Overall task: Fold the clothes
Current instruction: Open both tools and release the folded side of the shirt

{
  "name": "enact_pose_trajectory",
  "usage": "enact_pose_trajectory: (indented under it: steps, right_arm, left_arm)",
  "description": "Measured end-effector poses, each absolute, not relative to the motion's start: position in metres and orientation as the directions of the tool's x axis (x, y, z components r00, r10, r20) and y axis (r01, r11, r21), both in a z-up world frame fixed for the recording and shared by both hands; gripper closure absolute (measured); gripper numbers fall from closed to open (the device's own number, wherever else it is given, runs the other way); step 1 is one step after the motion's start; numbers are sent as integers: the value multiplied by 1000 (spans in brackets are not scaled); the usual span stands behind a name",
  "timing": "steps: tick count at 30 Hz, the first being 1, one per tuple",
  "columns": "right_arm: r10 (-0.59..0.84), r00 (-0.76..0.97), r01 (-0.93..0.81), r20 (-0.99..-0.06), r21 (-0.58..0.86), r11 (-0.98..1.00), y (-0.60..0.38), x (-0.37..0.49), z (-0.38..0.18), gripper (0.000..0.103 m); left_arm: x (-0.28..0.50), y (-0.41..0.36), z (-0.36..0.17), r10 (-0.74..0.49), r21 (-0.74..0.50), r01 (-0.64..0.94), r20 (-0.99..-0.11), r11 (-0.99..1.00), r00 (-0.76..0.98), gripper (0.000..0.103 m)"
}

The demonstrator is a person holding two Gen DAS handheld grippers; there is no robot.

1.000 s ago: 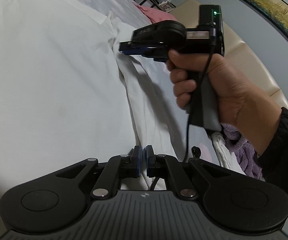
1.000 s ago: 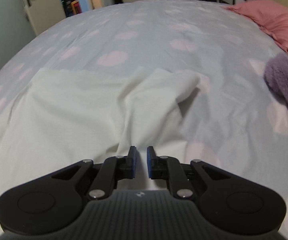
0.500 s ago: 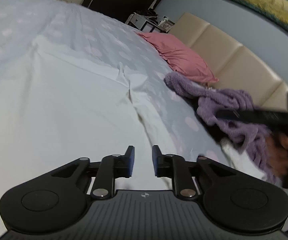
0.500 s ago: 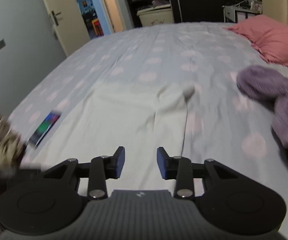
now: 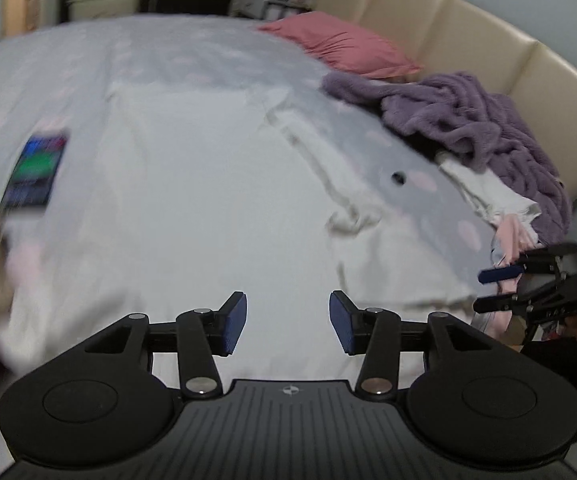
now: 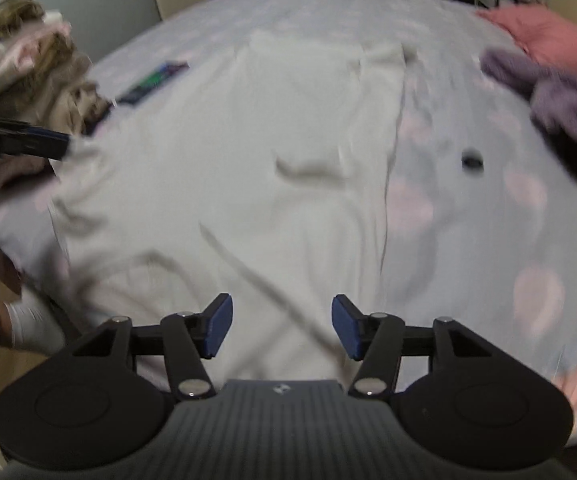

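Two views, both motion-blurred. From the left wrist: left gripper (image 5: 286, 322) above the near part of a white garment (image 5: 176, 208), jaws opening, blue pads apart with nothing between them and no cloth touched. Garment spread flat across the middle of a bed sheet (image 5: 420, 168) printed with pale pink spots, one sleeve running along its right edge. Lit phone (image 5: 34, 170) lying at the garment's left edge. Small dark round object (image 5: 398, 178) on the sheet just right of the sleeve. Purple fleece blanket (image 5: 476, 120) heaped by the beige headboard (image 5: 464, 36), pink pillow (image 5: 344, 46) beyond it. Right gripper (image 5: 500, 286) at the far right edge, fingers apart, off the garment. From the right wrist: right gripper (image 6: 282, 330) over the garment's (image 6: 272, 168) near hem, jaws opening, pads well apart, only wrinkled cloth lying below the gap, none gripped. Phone (image 6: 152, 80) at upper left, dark round object (image 6: 472, 159) on the sheet (image 6: 468, 240) to the right, purple blanket (image 6: 556, 96) and pillow (image 6: 548, 36) at upper right. Left gripper's fingers (image 6: 28, 142) reaching in from the left edge, in front of a brown-and-pink pile of clothes (image 6: 28, 60); spread not readable here.
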State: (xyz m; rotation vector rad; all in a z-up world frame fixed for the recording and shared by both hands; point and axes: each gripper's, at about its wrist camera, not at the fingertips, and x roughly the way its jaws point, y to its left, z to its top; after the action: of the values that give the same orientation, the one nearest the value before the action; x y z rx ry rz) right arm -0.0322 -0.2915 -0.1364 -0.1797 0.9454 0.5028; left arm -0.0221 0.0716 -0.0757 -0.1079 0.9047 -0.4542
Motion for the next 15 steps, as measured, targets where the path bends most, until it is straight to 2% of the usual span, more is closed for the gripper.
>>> enact_pose_trajectory:
  steps: [3,7,10,15]
  right_arm:
    - [303,505,-622,-808,-98,777,-270,-65,-160,44]
    - [336,531,-799,-778,-327,505,-237,-107,-186,44]
    - [346,549,-826,-761,-432,362,-221,-123,-200,44]
    - [303,603,-788,-738,-494,367,-211,-113,-208,46]
  left_arm:
    - [-48,80,-104,-411,-291,297,-743,909,528,58]
    - [-80,67,-139,-391,-181,419,-774,890,497,58]
    - [-94,59,-155,-394,-148,482,-795,863,461,58]
    - [-105,44,-166,-382,-46,581,-795,812,471,58]
